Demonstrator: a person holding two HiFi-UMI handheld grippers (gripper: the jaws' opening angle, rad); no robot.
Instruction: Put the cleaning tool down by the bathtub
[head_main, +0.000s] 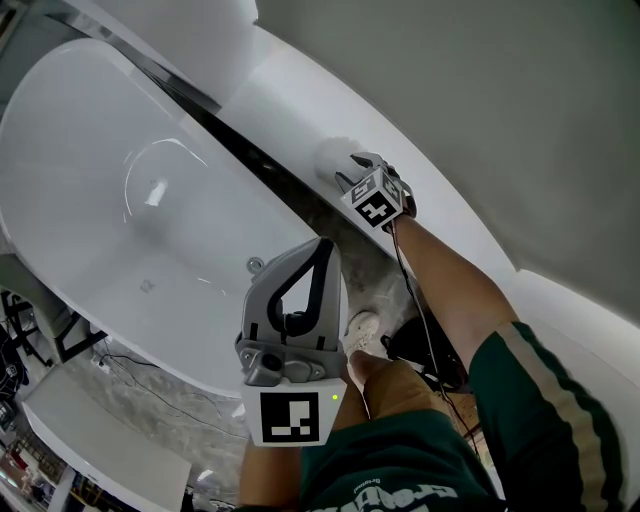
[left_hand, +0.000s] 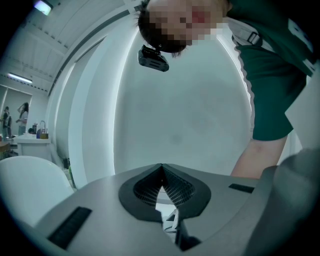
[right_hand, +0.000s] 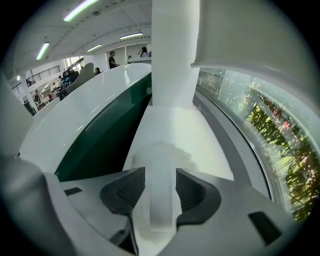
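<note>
Now the seemingly light cleaning tool (head_main: 335, 158) rests by the bathtub (head_main: 120, 200), its stiff handle (right_hand: 161, 212), best to hold, between the open jaws of the right gripper (right_hand: 160, 175); the left gripper (left_hand: 161, 169) is closed, empty.

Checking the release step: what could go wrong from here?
1. The tool's handle stands between the jaws of the open right gripper. A skewed pull-back could snag it and drag the tool along.
2. The tool rests on a curved ledge beside a dark gap. If nudged, it might slide into that gap.
</note>
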